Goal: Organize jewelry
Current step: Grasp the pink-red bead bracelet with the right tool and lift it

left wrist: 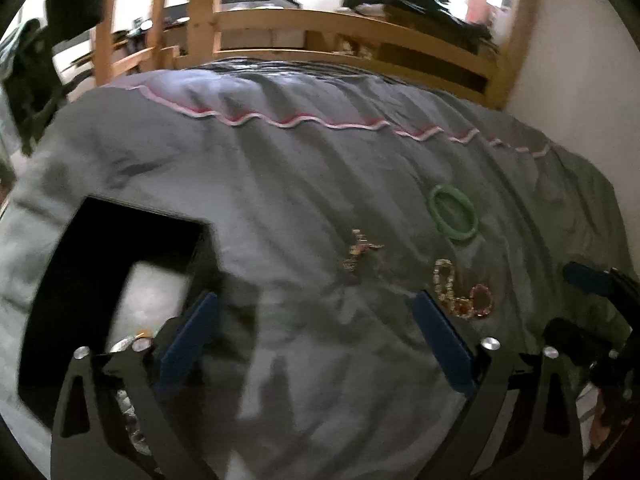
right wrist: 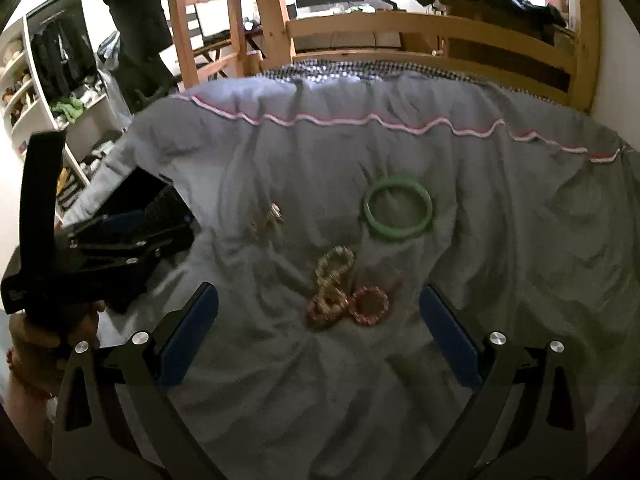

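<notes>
Here both grippers, left gripper (left wrist: 312,316) and right gripper (right wrist: 320,312), hang wide open and empty above scattered bracelets (right wrist: 344,292), probably lining up a pickup for the black box (left wrist: 100,264).

Green bangle (right wrist: 398,211) on grey duvet (right wrist: 500,240); beaded bracelets (right wrist: 344,292) nearer; right gripper (right wrist: 320,320) jaws apart.

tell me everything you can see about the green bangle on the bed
The green bangle is a plain closed ring, smooth and slightly glossy, pale jade green, looking like stone or glass. It lies flat on the wrinkled grey blanket, which shows through its centre. Nothing else touches it. The beaded bracelets lie apart from it, nearer the camera, and a small gold piece lies to its left. Neither gripper is near it.
</notes>
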`<state>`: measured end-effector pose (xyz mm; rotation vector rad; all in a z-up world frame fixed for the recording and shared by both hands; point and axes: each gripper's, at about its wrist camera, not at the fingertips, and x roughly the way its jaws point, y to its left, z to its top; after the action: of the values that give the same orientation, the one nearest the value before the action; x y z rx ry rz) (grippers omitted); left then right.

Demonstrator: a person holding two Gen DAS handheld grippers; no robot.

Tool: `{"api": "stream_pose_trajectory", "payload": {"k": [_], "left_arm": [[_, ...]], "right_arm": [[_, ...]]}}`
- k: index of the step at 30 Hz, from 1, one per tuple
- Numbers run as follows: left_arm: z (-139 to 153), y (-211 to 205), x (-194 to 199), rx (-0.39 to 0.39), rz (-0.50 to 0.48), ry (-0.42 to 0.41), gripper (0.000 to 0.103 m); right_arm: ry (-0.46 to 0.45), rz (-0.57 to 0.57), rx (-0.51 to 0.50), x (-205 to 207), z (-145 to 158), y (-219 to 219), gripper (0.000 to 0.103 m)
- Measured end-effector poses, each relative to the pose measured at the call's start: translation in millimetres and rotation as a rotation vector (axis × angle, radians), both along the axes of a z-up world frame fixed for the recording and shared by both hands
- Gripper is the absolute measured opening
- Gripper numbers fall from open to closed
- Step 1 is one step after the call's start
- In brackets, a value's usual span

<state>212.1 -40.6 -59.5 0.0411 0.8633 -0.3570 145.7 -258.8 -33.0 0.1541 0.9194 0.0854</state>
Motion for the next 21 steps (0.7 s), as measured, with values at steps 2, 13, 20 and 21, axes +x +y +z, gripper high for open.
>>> {"api": "stream_pose_trajectory", "payload": {"k": [2, 13, 20, 21], "left_arm": [[-5.1, -12.4, 7.4, 0.009, -0.036, 0.008, 0.070], [-46.5, -44.8, 40.1, 0.033, -0.072, 0.036, 0.049], [-55.9, -46.9, 48.0, 0.021, -0.063, 0.070, 0.026], [-57.4, -46.8, 48.9, 0.017, -0.067, 0.082, 0.021]], "right_arm": [[0.012, 0.004, 0.013, 4.4, -9.0, -2.5, 0.098], [0.180, -0.020, 0.011, 29.6, -63.6, -11.2, 0.050], [0.215, -0.029, -0.012, 36.5, -80.2, -12.9, 0.044], [0.213, -0.028, -0.008, 36.8, -80.6, -13.3, 0.040]]}}
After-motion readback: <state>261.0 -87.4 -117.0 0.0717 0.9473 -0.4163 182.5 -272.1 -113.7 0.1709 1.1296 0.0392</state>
